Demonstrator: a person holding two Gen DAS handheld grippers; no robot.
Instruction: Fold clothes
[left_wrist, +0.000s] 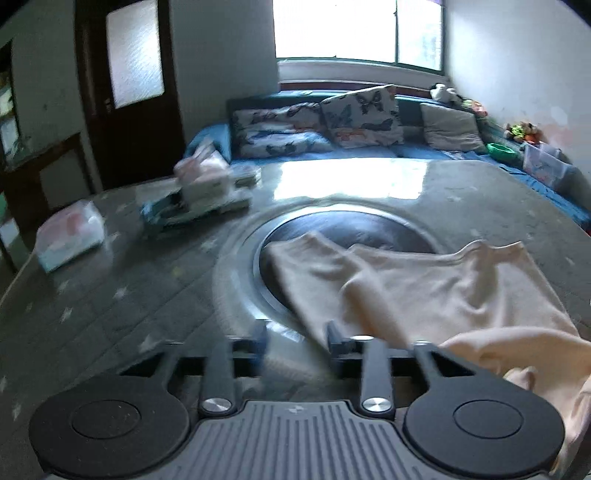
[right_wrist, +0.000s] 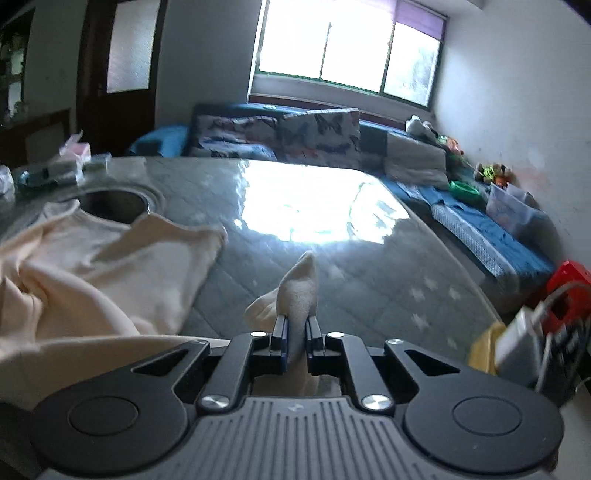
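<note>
A cream-coloured garment lies rumpled on the round glass table, partly over the dark round inset at its centre. In the left wrist view my left gripper stands open just above the table at the garment's near left edge, with nothing between its fingers. In the right wrist view my right gripper is shut on a bunched corner of the garment, which sticks up past the fingertips. The rest of the garment spreads to the left.
Tissue packs and boxes and a wrapped pack sit at the table's far left. A blue sofa with butterfly cushions runs behind the table. A red item and a yellow bag stand off the table's right edge.
</note>
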